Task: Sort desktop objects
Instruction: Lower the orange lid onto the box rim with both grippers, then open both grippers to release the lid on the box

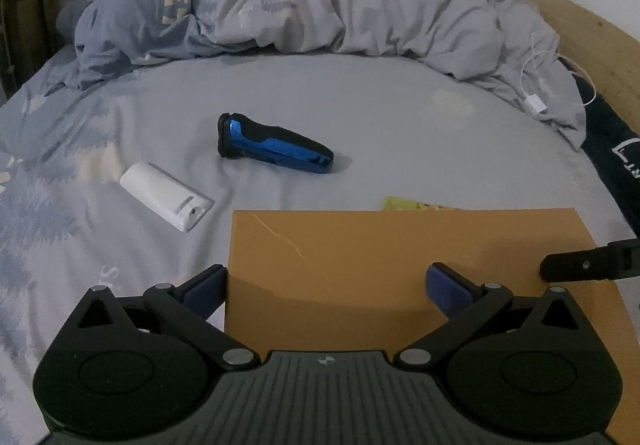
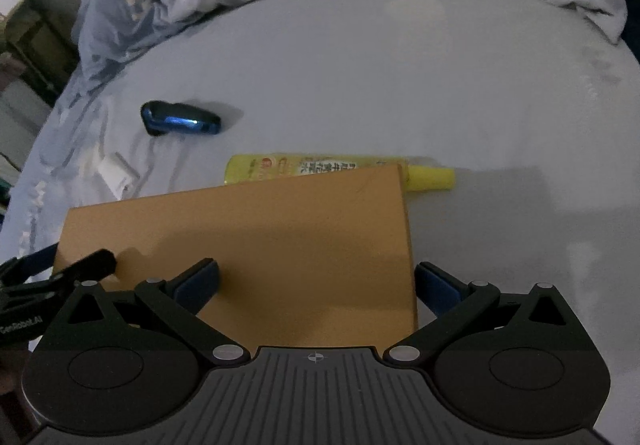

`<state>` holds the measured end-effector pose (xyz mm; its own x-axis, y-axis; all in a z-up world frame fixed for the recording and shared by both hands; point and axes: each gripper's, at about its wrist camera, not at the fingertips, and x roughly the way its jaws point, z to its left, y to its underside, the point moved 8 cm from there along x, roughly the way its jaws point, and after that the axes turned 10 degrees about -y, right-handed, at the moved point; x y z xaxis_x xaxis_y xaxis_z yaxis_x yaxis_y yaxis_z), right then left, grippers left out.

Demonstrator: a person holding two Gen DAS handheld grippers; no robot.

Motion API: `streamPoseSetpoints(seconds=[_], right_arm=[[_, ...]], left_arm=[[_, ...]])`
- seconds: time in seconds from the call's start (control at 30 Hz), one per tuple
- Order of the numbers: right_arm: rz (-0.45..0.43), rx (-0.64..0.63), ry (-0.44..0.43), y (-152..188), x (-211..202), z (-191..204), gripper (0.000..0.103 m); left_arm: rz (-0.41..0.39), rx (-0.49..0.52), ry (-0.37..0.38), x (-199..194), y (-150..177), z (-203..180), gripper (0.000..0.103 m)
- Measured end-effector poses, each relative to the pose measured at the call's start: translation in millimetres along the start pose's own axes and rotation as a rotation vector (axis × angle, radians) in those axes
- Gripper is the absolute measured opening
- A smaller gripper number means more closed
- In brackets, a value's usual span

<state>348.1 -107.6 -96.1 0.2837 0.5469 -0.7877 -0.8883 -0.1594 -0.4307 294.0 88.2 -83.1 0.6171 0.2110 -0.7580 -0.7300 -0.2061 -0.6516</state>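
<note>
A flat brown cardboard box [image 1: 380, 245] lies on the grey bedsheet just ahead of both grippers. My left gripper [image 1: 326, 291] is open and straddles the box's left edge, one finger off the side and the other above the top. My right gripper [image 2: 318, 285] is open too, astride the right edge of the box [image 2: 260, 229]. Behind the box lies a yellow bottle [image 2: 320, 167] on its side, partly hidden. A blue and black electric shaver [image 1: 272, 143] rests further out, with a white oblong device [image 1: 168, 201] to its left.
A rumpled grey-blue duvet [image 1: 300, 5] is heaped across the far side of the bed. A white charger and cable [image 1: 536, 103] lie on its right end, near the wooden bed frame [image 1: 580, 29]. The bed's left edge drops off beside dim furniture [image 2: 24, 45].
</note>
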Motion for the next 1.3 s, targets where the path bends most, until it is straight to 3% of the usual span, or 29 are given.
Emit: streamPoseSetpoints(seconds=[0.37, 0.97, 1.1, 1.3], right_arm=[[-0.026, 0.015, -0.010, 12.1, -7.2, -1.1, 0.103], [-0.020, -0.092, 0.030, 104.6, -57.4, 18.3, 0.103], [-0.048, -0.103, 0.055, 114.0, -60.6, 22.2, 0.103], [-0.079, -0.097, 0.061, 116.9, -61.8, 19.4, 0.103]], left_arm=[[-0.031, 0.003, -0.007, -9.7, 7.3, -1.2, 0.103], [-0.029, 0.075, 0.025, -68.8, 76.6, -4.9, 0.103], [0.009, 0.050, 0.050, -69.2, 83.4, -1.5, 0.103], [-0.015, 0.014, 0.026, -69.2, 86.5, -2.8, 0.103]])
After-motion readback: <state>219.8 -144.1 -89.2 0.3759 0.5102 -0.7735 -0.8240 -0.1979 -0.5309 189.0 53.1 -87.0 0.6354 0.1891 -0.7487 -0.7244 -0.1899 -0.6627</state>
